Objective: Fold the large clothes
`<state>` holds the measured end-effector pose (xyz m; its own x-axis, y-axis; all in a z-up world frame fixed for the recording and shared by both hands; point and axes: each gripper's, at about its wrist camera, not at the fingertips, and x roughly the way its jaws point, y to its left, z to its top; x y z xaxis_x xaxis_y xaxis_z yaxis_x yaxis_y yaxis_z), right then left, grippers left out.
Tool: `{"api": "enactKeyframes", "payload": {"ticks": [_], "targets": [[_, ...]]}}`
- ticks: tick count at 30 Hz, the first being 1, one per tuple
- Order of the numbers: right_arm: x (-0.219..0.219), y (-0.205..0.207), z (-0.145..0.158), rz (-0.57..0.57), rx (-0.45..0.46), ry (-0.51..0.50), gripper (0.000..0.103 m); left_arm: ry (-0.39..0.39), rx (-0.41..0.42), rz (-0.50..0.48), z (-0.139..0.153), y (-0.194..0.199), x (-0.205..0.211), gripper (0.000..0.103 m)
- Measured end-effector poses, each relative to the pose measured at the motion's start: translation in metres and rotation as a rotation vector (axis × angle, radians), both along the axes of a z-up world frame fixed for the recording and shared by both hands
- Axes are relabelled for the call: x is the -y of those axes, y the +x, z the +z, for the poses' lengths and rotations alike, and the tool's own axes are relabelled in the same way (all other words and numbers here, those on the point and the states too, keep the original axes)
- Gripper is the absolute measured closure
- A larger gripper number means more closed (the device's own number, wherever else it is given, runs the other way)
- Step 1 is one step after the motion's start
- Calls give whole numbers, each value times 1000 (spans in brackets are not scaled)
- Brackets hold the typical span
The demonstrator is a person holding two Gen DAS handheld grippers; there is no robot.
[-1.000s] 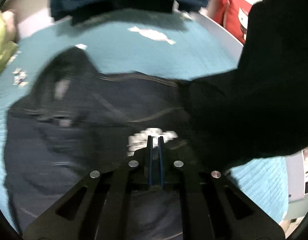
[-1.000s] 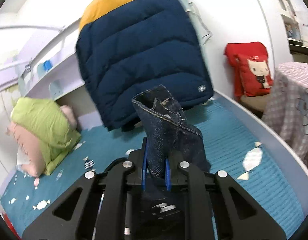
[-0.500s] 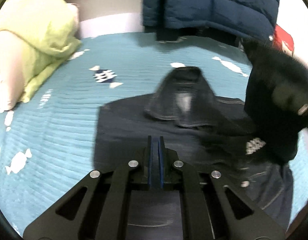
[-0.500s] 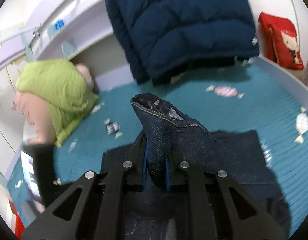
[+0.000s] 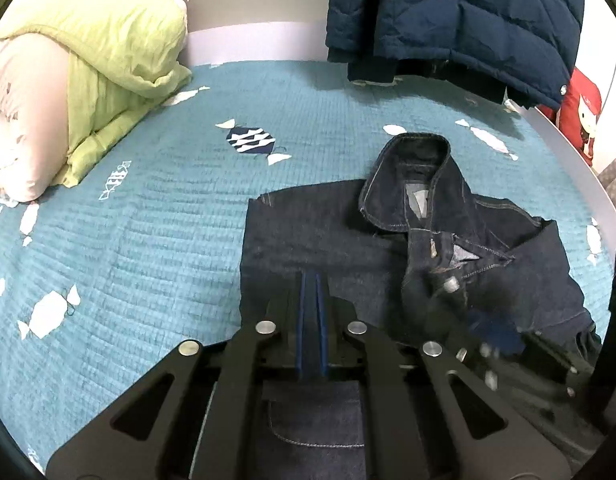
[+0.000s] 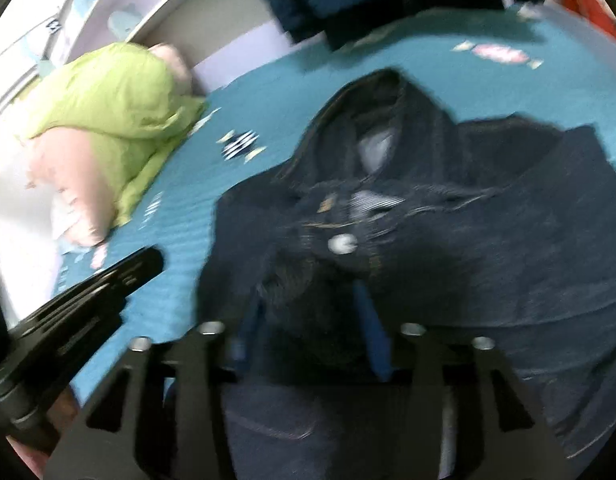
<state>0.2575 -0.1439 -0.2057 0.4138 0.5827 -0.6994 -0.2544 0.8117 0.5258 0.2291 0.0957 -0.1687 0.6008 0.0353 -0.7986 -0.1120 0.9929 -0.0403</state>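
at the bottom centre of the left wrist view, left tongs [image 5: 312, 296] closed, the two blue pads pressed together with no cloth visibly between them, tips over the near left part of the dark denim jeans [image 5: 315, 240]. just beyond, jeans lying folded and mostly flat on the teal bedspread [image 5: 148, 240], occupying the centre and right of the frame. waistband [image 5: 415, 168] standing up in a loop toward the upper centre, open fly and metal button [image 5: 451, 284] below it at centre right. a back pocket visible at the bottom edge between the tong arms. at lower right, blurred black hardware of the other tool touching the cloth.

in the right wrist view, heavily blurred: right tongs [image 6: 308, 324] at the bottom centre, blue pads spread apart with a bunch of denim sitting between them; cannot tell whether the cloth is gripped or merely lying there. metal button just above the tips, waistband loop further up. at lower left, the black left tool over the bedspread.

further back, upper left in both views, a green quilt [image 5: 108, 40] bundled over a pink pillow [image 5: 20, 120]. farthest, at the top, a navy puffer jacket [image 5: 467, 20] hanging against the wall, a red cushion [image 5: 583, 120] at the right edge.
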Motion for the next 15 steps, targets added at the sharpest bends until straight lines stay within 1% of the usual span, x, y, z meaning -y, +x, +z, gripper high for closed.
{"api": "enactKeyframes", "payload": {"ticks": [2, 4, 6, 8, 9, 10, 11, 12, 13, 15], "targets": [[0, 1, -4, 23, -72, 52, 46, -3, 1, 9, 0, -2, -1, 95], [3, 0, -2, 28, -92, 66, 46, -11, -3, 4, 1, -3, -2, 95], [13, -5, 10, 13, -54, 48, 46, -14, -7, -1, 4, -4, -1, 95], [30, -11, 31, -32, 35, -6, 46, -26, -1, -23, 9, -4, 6, 95], [38, -13, 39, -60, 80, -51, 48, -44, 8, -41, 12, -4, 13, 95], [49, -14, 51, -105, 146, -134, 60, -58, 13, -59, 14, -3, 20, 95], [54, -12, 52, -124, 167, -183, 71, -80, 15, -80, 15, -1, 30, 95], [63, -8, 52, -140, 177, -239, 75, -100, 11, -96, 14, 2, 38, 95], [72, -3, 47, -145, 164, -250, 81, -131, 3, -119, 10, 5, 49, 95], [86, 5, 30, -157, 116, -268, 83, -198, -20, -169, -4, 12, 68, 95]]}}
